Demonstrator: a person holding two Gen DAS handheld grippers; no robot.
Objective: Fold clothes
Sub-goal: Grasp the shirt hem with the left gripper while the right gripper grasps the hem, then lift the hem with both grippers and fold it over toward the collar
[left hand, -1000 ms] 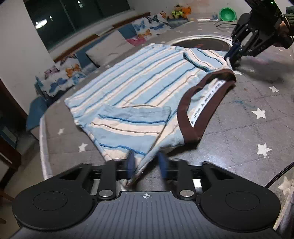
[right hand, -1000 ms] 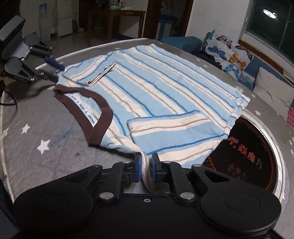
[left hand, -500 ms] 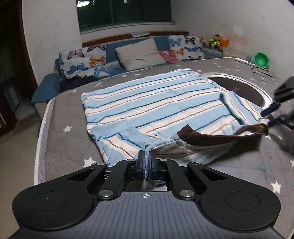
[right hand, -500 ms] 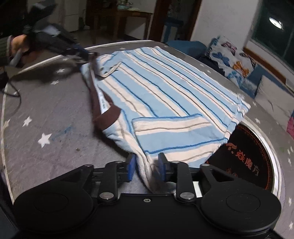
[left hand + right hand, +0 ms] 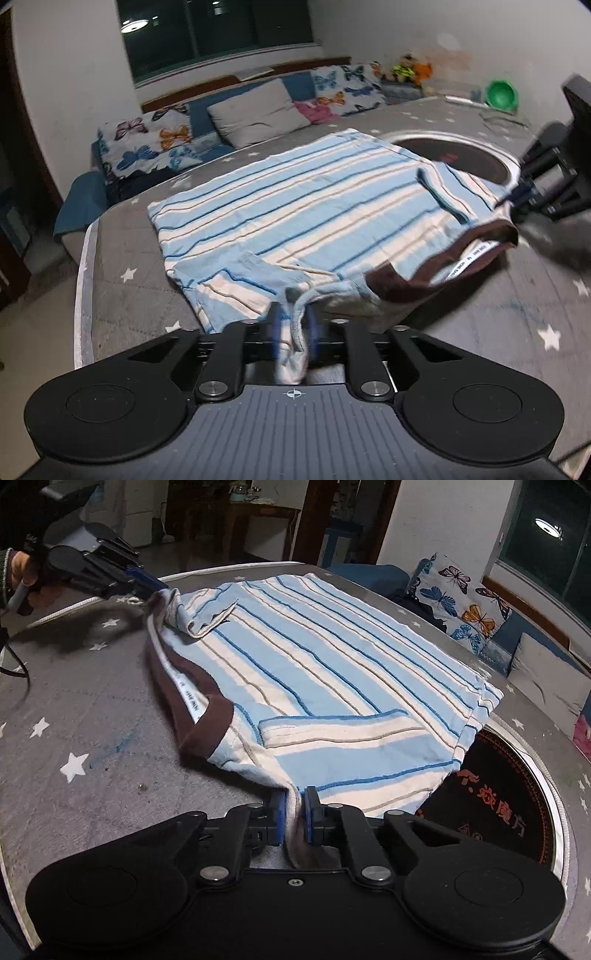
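Since half a second ago: right gripper (image 5: 294, 814) jaws, then apart around the shoulder cloth, now stand closed to a narrow gap with cloth pinched between; left gripper (image 5: 293, 328) shows slightly wider than before, cloth running between its pads.

Shirt (image 5: 314, 206): blue-and-cream striped, lying across the star-print mattress (image 5: 517, 314), centre of both frames. Both sleeves folded in over the body. Collar (image 5: 443, 273), brown, lifted off the surface and stretched between the two grippers.

Left gripper: jaws nearly closed, holding one shoulder corner; edges blurred.
Right gripper: jaws nearly closed, holding the opposite shoulder corner.

Step in hand, by judgement: collar end is gripped at both shoulders for a lengthwise fold toward the hem (image 5: 480, 701). Next move calls for both corners raised level and carried together, tension even, sleeves kept from sliding out.

Left view only: collar hanging clear of the mattress; pillows (image 5: 258, 110), upper centre; green bowl (image 5: 500, 94), upper right.
Right view only: hand (image 5: 22, 576) on the left gripper, upper left; collar label; hem overlapping the round black plate (image 5: 517, 812), lower right.
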